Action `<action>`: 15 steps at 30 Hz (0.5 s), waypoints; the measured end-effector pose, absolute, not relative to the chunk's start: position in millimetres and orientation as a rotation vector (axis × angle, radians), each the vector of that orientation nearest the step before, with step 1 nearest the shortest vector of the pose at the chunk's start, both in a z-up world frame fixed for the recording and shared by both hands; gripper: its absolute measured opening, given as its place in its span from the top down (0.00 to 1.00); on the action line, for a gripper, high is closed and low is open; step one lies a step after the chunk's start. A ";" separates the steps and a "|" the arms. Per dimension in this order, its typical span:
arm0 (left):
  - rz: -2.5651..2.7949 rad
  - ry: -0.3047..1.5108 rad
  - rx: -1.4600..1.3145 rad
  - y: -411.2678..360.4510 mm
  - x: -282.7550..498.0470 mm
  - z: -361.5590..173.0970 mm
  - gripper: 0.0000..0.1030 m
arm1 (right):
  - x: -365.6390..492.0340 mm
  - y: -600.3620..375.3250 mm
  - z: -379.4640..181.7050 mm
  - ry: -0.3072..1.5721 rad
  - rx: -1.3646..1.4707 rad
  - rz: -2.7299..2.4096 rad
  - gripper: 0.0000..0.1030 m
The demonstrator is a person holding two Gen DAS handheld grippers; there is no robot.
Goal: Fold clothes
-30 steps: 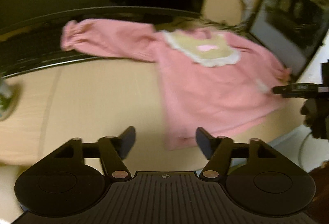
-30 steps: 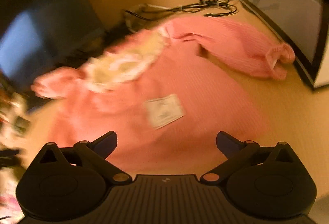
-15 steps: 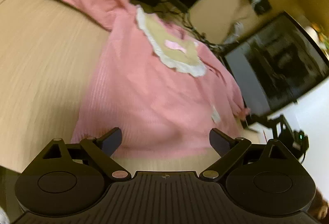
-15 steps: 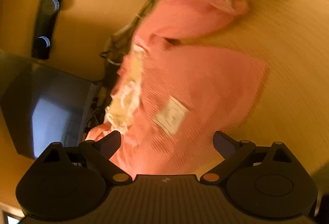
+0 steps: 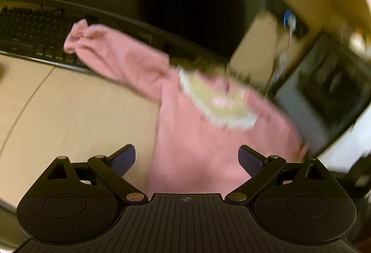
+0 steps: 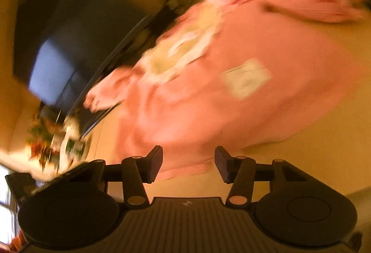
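Pink sweater [image 5: 199, 141] lies spread flat, unfolded, along the tabletop's [image 5: 69, 113] far edge, one sleeve over a keyboard [image 5: 27, 32], as the right gripper [image 6: 187, 162] has half-closed its empty jaws over the hem while the left gripper [image 5: 186, 158], swung back, gapes wide.
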State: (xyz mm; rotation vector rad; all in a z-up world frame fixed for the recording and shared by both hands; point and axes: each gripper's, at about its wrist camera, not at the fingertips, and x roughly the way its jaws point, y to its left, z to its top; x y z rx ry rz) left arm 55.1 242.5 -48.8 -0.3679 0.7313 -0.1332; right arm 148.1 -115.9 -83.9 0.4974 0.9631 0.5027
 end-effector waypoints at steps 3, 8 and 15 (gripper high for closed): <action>-0.132 0.786 -0.255 231.2 48.3 -55.2 0.20 | 140.9 -53.8 -70.5 0.855 0.043 0.608 0.50; -0.226 0.798 -0.109 204.8 41.4 -55.7 0.14 | 128.6 4.9 -82.9 0.787 -0.409 0.779 0.50; -0.229 0.790 -0.036 195.6 28.4 -53.0 0.08 | 145.9 14.4 -67.6 0.812 -0.386 0.845 0.95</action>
